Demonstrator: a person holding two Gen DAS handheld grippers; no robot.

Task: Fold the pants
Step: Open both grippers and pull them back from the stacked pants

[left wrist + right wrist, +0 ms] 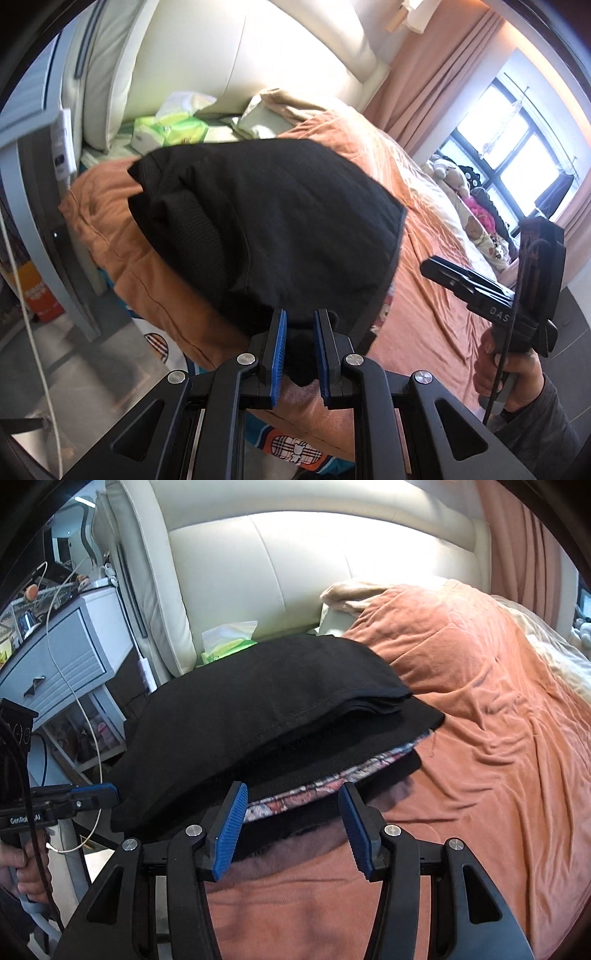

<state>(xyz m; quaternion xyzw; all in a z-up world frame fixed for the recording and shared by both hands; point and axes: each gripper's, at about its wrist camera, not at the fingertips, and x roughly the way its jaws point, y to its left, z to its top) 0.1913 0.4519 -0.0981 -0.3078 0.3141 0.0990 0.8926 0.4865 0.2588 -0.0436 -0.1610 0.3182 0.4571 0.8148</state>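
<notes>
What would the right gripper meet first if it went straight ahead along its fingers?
Most likely the near edge of the folded black pants, lying just ahead of the open right gripper on the orange blanket; the exact depth is unclear.

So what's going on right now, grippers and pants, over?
Left gripper fingers closed on near edge of black pants. Right gripper open, empty, at the folded stack's edge. Pants folded on orange blanket. Nothing in the way.
</notes>
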